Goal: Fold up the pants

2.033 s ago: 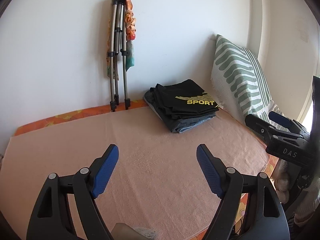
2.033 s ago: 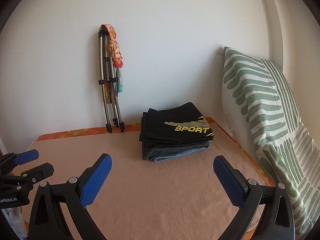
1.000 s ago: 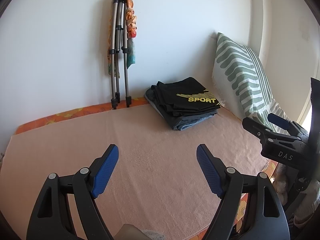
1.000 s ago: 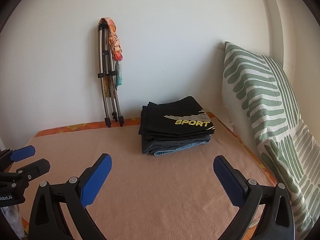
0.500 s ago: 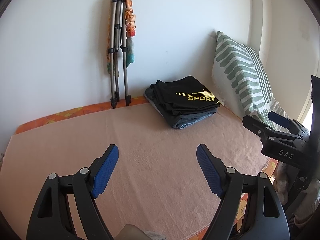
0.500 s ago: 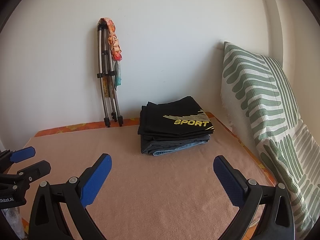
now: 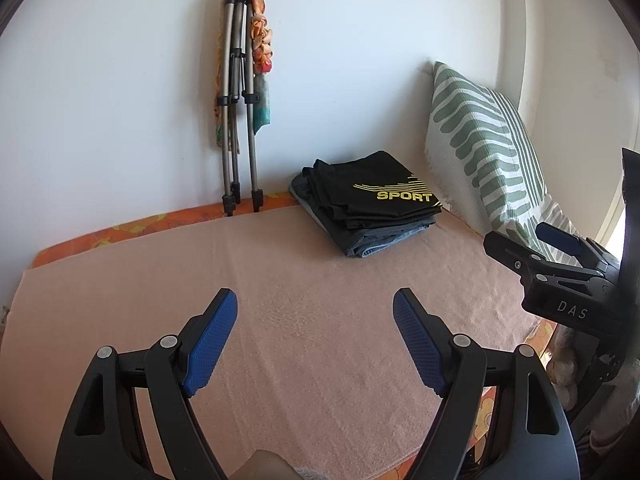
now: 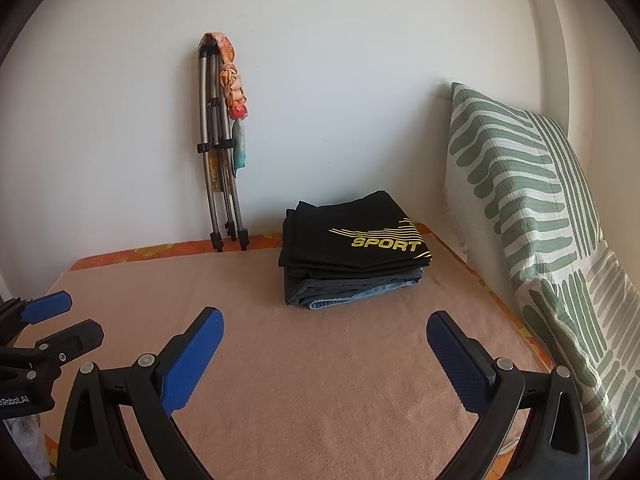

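Folded stack of pants (image 8: 352, 248), black "SPORT" pair on top of 1 denim pair, squared at the far end of the pink blanket (image 8: 320, 380), near the striped pillow (image 8: 532, 216) and the tripod (image 8: 218, 144) against the wall. Well short of it: left gripper (image 7: 316, 320) and right gripper (image 8: 324, 336), both spread wide, grasping nothing. Risks: snagging only the top layer and spilling the folds; nudging the stack against the pillow.

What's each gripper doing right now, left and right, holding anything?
Left gripper: open, holding nothing, over the peach blanket.
Right gripper: open, holding nothing, short of the folded pants stack.
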A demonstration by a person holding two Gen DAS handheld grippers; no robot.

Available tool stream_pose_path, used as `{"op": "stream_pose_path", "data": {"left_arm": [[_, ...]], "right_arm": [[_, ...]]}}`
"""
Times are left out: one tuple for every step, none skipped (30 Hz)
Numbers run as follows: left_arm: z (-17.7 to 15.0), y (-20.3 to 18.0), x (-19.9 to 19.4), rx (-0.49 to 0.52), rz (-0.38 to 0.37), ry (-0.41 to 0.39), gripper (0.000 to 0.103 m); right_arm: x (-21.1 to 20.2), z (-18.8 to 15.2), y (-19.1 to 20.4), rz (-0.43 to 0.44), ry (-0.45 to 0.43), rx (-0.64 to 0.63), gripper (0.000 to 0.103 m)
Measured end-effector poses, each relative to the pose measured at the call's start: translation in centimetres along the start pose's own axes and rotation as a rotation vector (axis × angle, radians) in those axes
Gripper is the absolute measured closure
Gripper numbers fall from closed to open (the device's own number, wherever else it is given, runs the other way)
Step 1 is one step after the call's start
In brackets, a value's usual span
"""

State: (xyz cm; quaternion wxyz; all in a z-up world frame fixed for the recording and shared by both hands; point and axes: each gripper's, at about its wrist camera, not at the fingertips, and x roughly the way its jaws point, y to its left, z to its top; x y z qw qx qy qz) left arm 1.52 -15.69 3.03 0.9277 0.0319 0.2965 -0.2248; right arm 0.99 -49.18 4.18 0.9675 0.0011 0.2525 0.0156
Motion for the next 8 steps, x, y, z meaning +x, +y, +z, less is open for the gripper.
{"op": "stream_pose_path", "data": {"left_arm": [[0.00,0.01,0.03,-0.001,-0.001,0.002,0.023],[0.00,0.02,0.09,-0.002,-0.003,0.003,0.023],[-0.01,0.04,0.13,-0.003,-0.005,0.005,0.023],[-0.07,0.11,0.16,-0.005,-0.006,0.007,0.023],[-0.10,0.15,0.18,-0.005,-0.006,0.008,0.023],[-0.14,0.17,0.19,-0.004,-0.004,0.008,0.023],[-0.19,0.19,0.17,-0.003,0.001,0.007,0.023],[-0.21,0.28,0.16,-0.003,0.008,0.006,0.023]], "right_arm": [[0.05,0.02,0.01,0.001,0.001,0.000,0.000],[0.08,0.03,0.00,0.002,0.002,0.000,0.000],[0.10,0.03,-0.01,0.003,0.003,0.000,0.000],[0.13,0.04,-0.01,0.005,0.003,0.000,0.000],[0.12,0.05,0.05,0.006,0.004,-0.001,0.000],[0.13,0.06,0.09,0.007,0.004,-0.002,0.000],[0.13,0.07,0.13,0.008,0.003,-0.003,0.000],[0.11,0.07,0.21,0.009,0.003,-0.004,0.000]]}}
